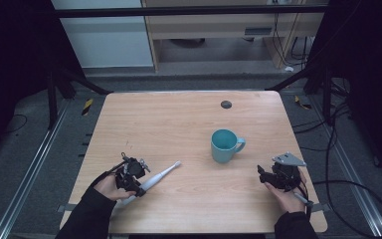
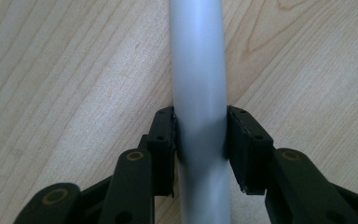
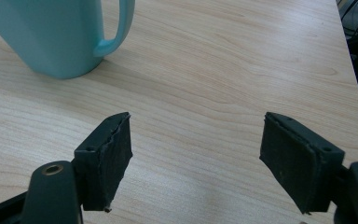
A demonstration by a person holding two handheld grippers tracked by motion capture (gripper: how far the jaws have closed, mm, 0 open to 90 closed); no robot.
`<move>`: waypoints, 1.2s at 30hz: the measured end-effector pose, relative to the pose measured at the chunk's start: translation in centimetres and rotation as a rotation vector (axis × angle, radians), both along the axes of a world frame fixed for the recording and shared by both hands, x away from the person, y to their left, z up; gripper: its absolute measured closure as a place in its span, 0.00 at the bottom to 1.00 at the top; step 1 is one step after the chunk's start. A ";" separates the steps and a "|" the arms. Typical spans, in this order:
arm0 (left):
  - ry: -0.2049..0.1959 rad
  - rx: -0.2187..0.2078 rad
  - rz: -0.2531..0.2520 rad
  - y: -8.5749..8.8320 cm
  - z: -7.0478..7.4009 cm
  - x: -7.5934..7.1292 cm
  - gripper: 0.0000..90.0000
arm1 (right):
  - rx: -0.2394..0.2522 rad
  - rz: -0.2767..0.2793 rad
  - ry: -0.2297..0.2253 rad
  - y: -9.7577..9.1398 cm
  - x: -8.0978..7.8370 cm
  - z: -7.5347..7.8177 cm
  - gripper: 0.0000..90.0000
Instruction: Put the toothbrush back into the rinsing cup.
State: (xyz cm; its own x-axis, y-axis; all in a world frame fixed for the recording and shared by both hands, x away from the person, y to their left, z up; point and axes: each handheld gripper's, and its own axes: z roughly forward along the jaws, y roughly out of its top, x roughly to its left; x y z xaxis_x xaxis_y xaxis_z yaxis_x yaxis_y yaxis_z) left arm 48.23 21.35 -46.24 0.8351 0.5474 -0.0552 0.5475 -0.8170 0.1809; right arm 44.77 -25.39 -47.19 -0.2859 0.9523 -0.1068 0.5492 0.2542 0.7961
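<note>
White toothbrush point(image 1: 160, 176) clamped by left gripper point(image 1: 138, 185) near table point(image 1: 179, 119) front-left corner, not yet lifted. Teal mug point(image 1: 225, 145) mid-table, probably its destination. Right gripper point(image 3: 196, 163) wide, idle.

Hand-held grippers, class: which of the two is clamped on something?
The left hand-held gripper: its jaws pinch the white toothbrush. The right hand-held gripper stands open.

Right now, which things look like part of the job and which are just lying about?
Likely in play:
- white electric toothbrush, clamped in the left gripper
- teal mug, empty, upright
- right gripper, open near the mug

Just there:
- dark round cap at the table's far edge
</note>
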 end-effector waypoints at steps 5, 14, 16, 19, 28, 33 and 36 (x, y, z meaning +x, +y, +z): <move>0.002 0.017 -0.004 -0.2 0.0 0.0 0.73 | 0.002 -0.001 0.001 0.0 0.0 0.0 0.27; 0.005 0.014 -0.002 -0.2 0.0 0.0 0.73 | -0.002 -0.002 0.000 0.0 0.0 0.0 0.28; 0.007 0.001 0.001 -0.1 0.0 0.0 0.73 | -0.001 -0.003 0.002 0.0 0.0 0.0 0.28; -0.011 -0.011 0.012 0.1 0.4 -0.1 0.73 | -0.002 -0.004 0.005 0.0 0.0 0.0 0.28; -0.070 -0.066 0.039 1.1 2.5 -0.6 0.73 | 0.001 -0.008 0.002 -0.2 -0.1 0.0 0.28; -0.108 -0.113 0.076 1.6 3.3 -0.7 0.73 | 0.000 -0.007 0.002 -0.2 -0.1 0.0 0.27; -0.146 -0.153 0.113 2.0 3.8 -0.7 0.73 | -0.002 -0.011 0.001 -0.3 -0.1 0.0 0.27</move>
